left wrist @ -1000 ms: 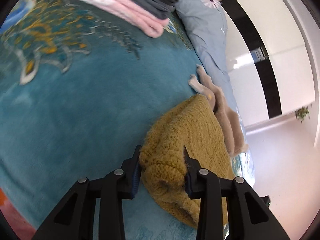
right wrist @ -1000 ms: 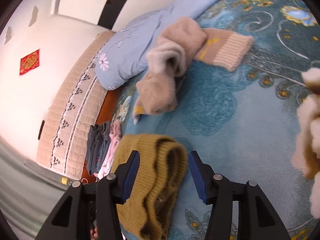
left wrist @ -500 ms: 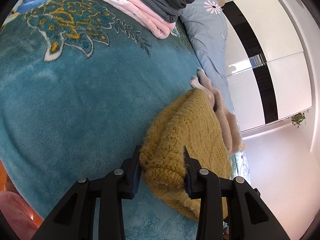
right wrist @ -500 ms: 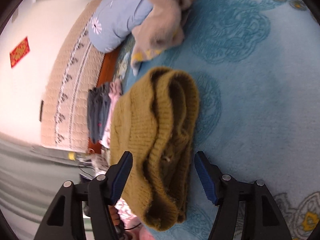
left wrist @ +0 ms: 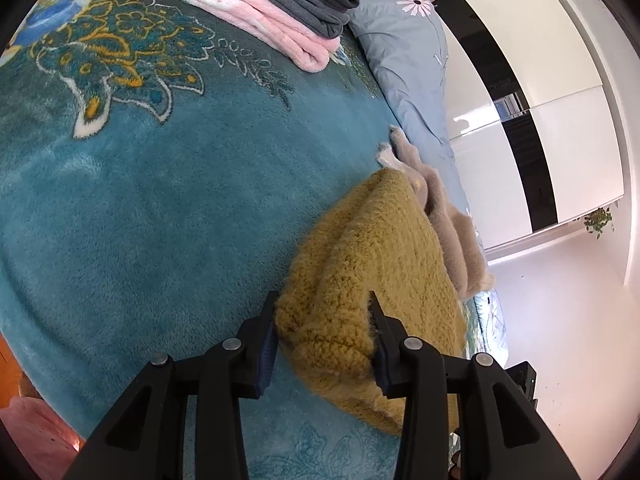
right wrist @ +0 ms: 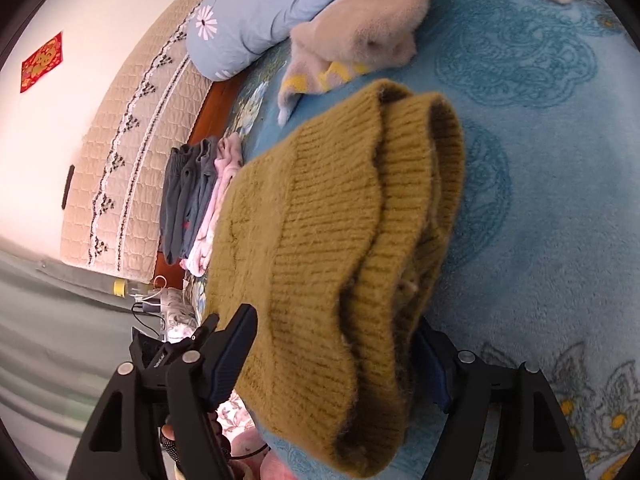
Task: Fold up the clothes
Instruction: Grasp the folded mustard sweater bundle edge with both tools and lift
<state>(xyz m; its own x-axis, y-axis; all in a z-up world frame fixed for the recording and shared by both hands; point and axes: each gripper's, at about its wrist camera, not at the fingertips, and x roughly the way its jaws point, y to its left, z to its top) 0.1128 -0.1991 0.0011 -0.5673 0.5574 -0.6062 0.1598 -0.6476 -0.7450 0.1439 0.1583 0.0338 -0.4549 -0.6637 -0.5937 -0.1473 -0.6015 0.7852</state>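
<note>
Meanwhile both hand-held grippers angle downward, left hand-held gripper [left wrist: 322, 312] and right hand-held gripper [right wrist: 340, 344] opening, seemingly loosening around the mustard sweater [right wrist: 332, 216].

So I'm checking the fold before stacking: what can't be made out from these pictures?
- Mustard sweater, right wrist view: its near end is cut off by the bottom edge.
- Right jaws: the far one is mostly hidden behind the sweater.
- Beige garment, left wrist view: mostly hidden behind the sweater.

A bed is covered by a teal patterned blanket [left wrist: 168, 208]; on it are laid a folded mustard sweater [left wrist: 372, 264], a beige fleece garment [right wrist: 360, 28], a pink-and-grey folded stack [left wrist: 280, 12] and a blue pillow [left wrist: 404, 56].
</note>
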